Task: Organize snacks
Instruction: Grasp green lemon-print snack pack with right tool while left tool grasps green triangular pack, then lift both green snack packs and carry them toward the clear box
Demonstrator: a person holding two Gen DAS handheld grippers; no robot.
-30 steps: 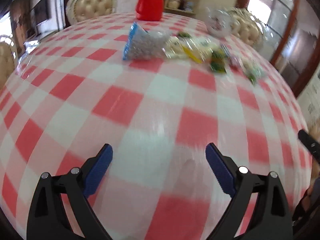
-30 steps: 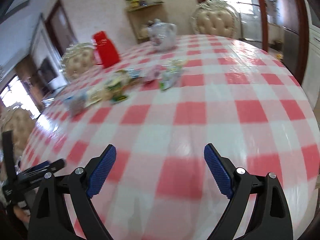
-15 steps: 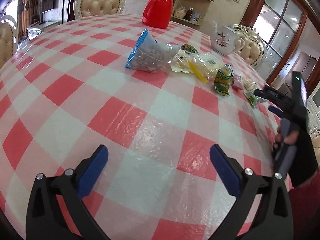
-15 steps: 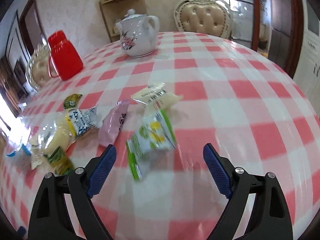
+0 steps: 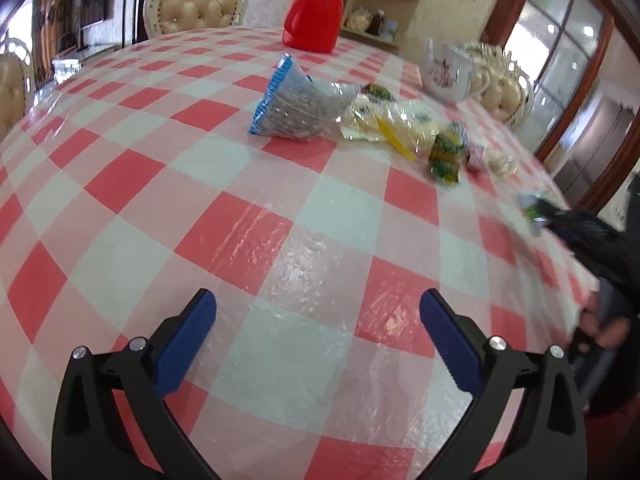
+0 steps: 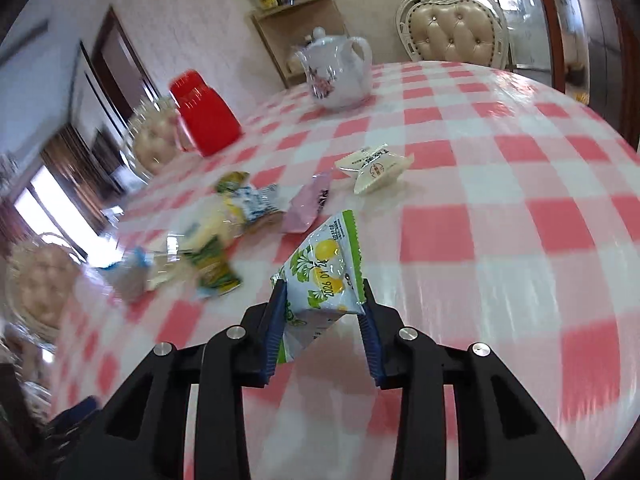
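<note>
1. Since a second ago, right gripper point(image 6: 322, 300) reached the snacks; its jaws are closing, pads pinching the green-and-white packet point(image 6: 324, 280).
2. Only the left view shows left gripper point(image 5: 318, 336) spread wide over bare tablecloth point(image 5: 224, 216).
3. Remaining snacks point(image 5: 360, 120) lie mid-table.

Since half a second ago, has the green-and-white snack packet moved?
Yes. The green-and-white snack packet has left its place beside the pink packet; it now sits tilted between the closing pads of the right tool, nearer the camera.
</note>
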